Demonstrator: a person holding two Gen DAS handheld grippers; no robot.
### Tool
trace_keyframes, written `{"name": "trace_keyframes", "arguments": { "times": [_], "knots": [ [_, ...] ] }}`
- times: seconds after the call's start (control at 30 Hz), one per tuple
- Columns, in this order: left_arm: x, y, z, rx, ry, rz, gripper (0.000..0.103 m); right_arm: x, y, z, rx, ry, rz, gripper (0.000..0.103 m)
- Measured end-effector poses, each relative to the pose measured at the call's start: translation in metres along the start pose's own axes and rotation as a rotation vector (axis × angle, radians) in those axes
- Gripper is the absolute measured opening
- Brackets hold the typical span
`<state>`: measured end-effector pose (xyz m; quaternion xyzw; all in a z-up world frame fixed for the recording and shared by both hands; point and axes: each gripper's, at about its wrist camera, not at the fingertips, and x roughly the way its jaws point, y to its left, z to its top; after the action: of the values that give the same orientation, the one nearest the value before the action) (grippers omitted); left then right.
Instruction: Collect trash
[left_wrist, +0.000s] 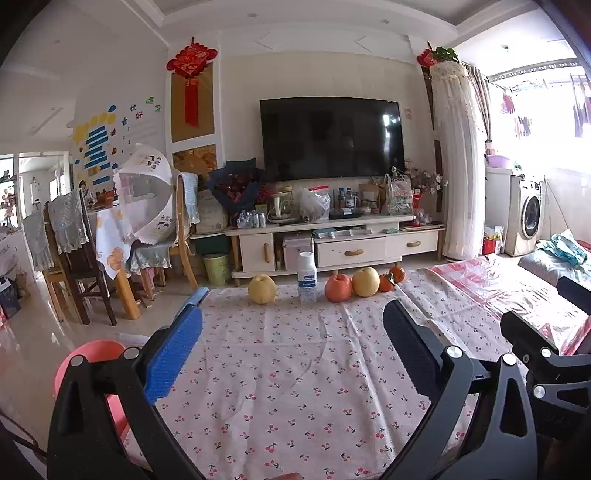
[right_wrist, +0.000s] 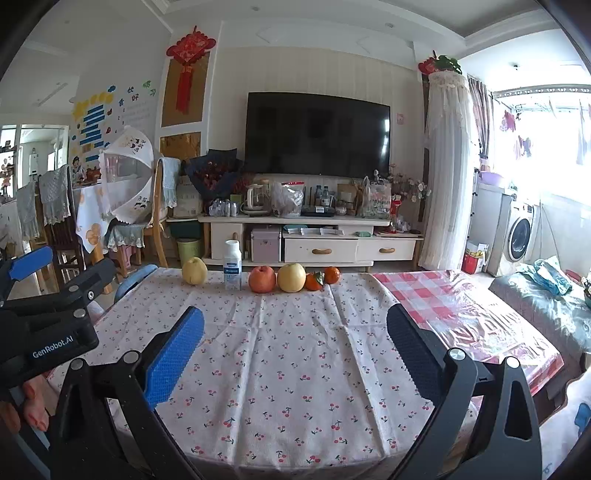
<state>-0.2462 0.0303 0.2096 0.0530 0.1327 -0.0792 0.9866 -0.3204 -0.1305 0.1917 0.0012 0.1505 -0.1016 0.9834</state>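
Both grippers, left gripper (left_wrist: 291, 332) and right gripper (right_wrist: 295, 332), spread wide, empty, over cherry tablecloth (right_wrist: 295, 369). Approach step; next reach white bottle (right_wrist: 233, 264) far beyond fingertips, likely trash among fruit.

Black-framed right gripper (right_wrist: 295, 354), blue textured pads (right_wrist: 173, 358), silver screws, white "GenRobot.AI" lettering.

Both cameras sit low at the near edge of the worktop (right_wrist: 295, 369) and look forward along their own tool fingers toward the television (left_wrist: 330, 138) on the far wall. The left wrist view stands a little to the left and sees the right tool (left_wrist: 546, 354) at its right border. The right wrist view sees the left tool (right_wrist: 55, 295) at its left border. Both share the cloth, the fruit row (right_wrist: 280, 277) and the cabinet (right_wrist: 314, 236).
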Motion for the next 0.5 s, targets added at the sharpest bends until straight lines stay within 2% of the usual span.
{"name": "trace_keyframes", "arguments": {
  "times": [0.5],
  "knots": [
    [-0.0112, 0.0002, 0.0046, -0.003, -0.023, 0.026, 0.099, -0.0103, 0.0015, 0.0014, -0.007, -0.015, 0.002, 0.098]
  ]
}}
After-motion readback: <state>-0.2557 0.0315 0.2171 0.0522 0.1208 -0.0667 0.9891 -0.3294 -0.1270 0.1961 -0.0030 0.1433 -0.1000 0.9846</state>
